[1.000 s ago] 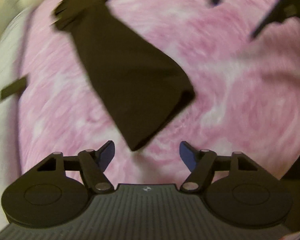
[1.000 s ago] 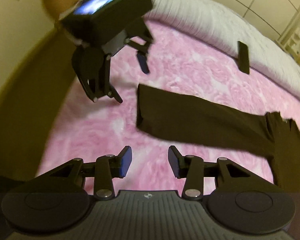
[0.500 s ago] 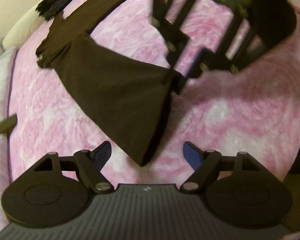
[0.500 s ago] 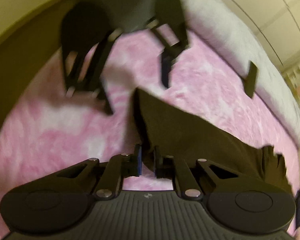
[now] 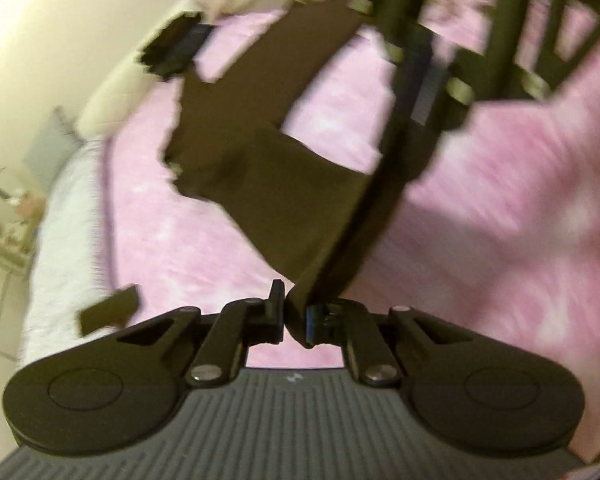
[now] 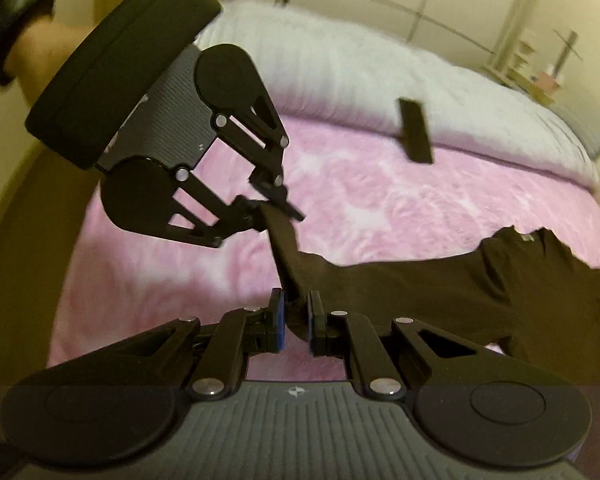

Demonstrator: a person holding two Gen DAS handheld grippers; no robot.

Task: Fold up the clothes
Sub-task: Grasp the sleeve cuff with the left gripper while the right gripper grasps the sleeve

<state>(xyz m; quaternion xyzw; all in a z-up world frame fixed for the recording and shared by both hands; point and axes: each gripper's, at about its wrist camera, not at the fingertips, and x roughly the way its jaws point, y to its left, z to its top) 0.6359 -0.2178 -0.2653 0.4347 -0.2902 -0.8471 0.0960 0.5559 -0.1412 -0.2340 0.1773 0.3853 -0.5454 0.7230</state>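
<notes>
The bed's fluffy pink blanket (image 6: 380,200) fills both views, with a white quilted cover (image 6: 340,80) beyond it toward twelve o'clock in the right wrist view and a wooden bed edge (image 6: 16,260) at nine. A small flat dark rectangle (image 6: 416,130) lies at one o'clock on the border of pink and white, the only obstacle; the pink stretch at ten o'clock looks free for laying a fold. The black short-sleeved T-shirt (image 6: 480,292) trails toward three o'clock, neck end resting on the blanket, hem end lifted. It seems light, limp and unslippery, sagging between grips, so hem corners are the sensible holds. The right gripper (image 6: 296,320) is clamped on one corner; the left gripper (image 5: 294,314) is closing on the other, cloth between its jaws.
</notes>
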